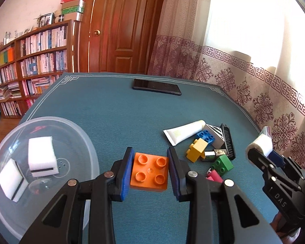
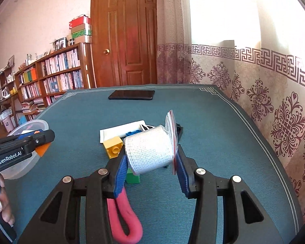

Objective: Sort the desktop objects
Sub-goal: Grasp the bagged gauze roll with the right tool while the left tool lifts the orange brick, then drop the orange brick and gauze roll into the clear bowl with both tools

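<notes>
My left gripper [image 1: 149, 171] is shut on an orange four-stud brick [image 1: 149, 172], held just above the teal mat. To its left stands a clear plastic bowl [image 1: 81, 140] with two white foam blocks [image 1: 42, 156] inside. My right gripper [image 2: 150, 154] is shut on a white gauze roll [image 2: 149, 152] in a clear zip bag; the gauze roll [image 1: 262, 143] also shows at the right in the left wrist view. Below it lies a pile: white tube [image 1: 185, 132], blue brick [image 1: 206, 136], yellow brick [image 1: 197, 148], green brick [image 1: 222, 164], black comb [image 1: 228, 142].
A black phone [image 1: 156, 86] lies at the far side of the teal mat [image 1: 111, 111]. A pink looped band [image 2: 126, 221] rests under my right gripper. A curtained wall runs along the right edge; a door and bookshelves stand beyond. A person's fingers [image 2: 0, 205] show at left.
</notes>
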### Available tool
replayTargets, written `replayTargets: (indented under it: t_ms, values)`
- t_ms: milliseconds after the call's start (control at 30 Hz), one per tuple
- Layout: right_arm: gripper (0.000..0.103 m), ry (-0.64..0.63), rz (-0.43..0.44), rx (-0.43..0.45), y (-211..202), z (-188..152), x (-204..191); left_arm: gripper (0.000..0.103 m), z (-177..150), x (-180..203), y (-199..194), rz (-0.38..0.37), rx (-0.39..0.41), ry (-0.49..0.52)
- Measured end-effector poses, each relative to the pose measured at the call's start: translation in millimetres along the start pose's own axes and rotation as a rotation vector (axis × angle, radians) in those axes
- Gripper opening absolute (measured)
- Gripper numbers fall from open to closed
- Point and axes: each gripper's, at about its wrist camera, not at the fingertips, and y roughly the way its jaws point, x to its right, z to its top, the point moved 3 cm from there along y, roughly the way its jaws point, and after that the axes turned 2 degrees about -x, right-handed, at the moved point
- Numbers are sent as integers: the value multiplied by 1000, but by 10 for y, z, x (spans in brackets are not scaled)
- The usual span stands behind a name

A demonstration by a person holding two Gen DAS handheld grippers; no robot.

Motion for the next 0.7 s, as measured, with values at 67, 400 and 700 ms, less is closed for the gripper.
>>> replayTargets:
  t_ms: [67, 400, 700]
  values:
    - [47, -2, 39, 4, -39, 44, -98, 37, -5, -103, -111, 32, 12, 0]
    - [47, -32, 303, -89, 68, 208, -948, 37, -184, -764, -456, 173, 24, -55]
    - [47, -124, 420, -129, 128, 158, -1756, 43, -291, -1102, -563, 210, 11, -69]
